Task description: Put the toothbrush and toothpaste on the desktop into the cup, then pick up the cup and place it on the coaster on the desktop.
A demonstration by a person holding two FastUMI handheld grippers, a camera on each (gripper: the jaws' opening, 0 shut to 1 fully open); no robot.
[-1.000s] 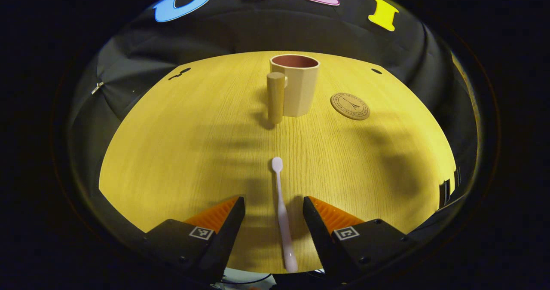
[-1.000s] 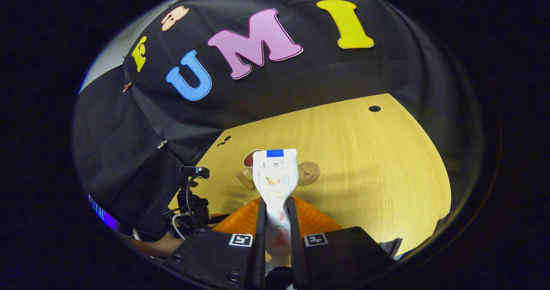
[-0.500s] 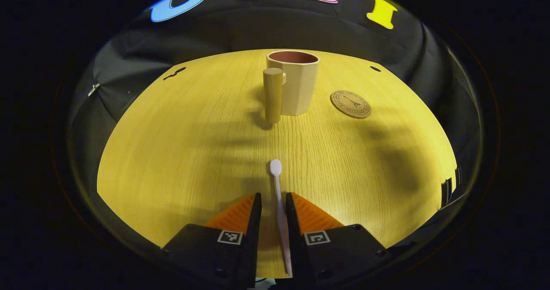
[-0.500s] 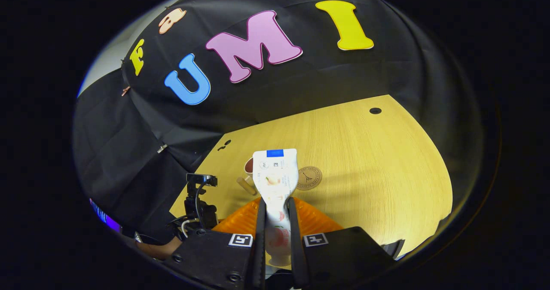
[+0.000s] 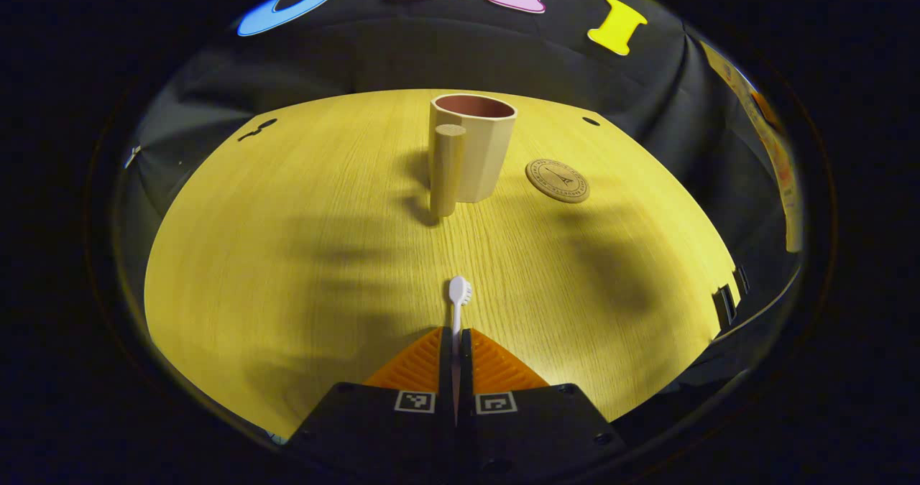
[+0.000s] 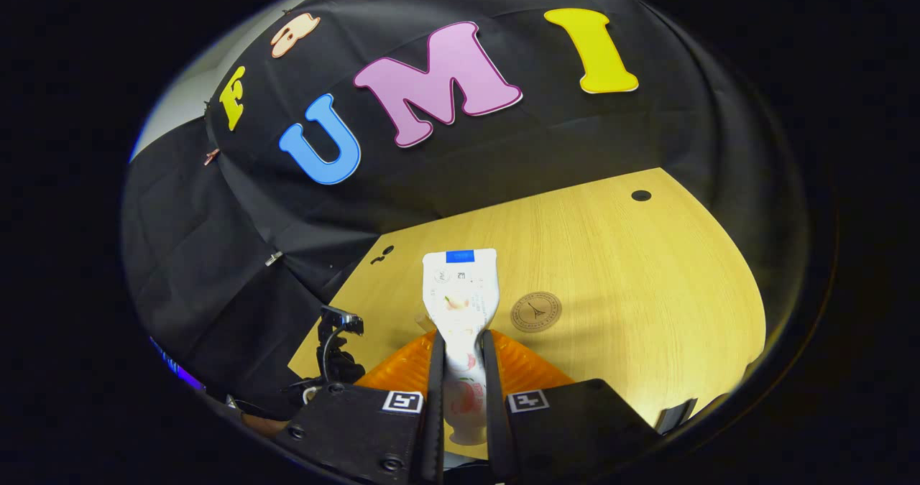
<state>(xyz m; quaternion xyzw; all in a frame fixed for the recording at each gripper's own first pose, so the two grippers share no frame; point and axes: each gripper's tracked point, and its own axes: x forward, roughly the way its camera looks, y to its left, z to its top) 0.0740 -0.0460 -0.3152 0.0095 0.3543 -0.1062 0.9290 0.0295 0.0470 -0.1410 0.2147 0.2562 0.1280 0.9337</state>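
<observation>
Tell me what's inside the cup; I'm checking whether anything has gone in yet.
The cup shows only its upper inner wall, with nothing sticking above the rim. The bottom is hidden. Toothbrush and toothpaste sit in the jaws.

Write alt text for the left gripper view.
The left gripper is shut on a white toothbrush, head pointing forward over a wooden desktop. Farther off stands an empty cup with a round coaster beside it.

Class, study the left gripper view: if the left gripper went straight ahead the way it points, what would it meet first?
Probably the cup, likely its handle first. The left gripper, shut on the toothbrush, aims roughly at it over bare desktop. Height is unclear.
</observation>
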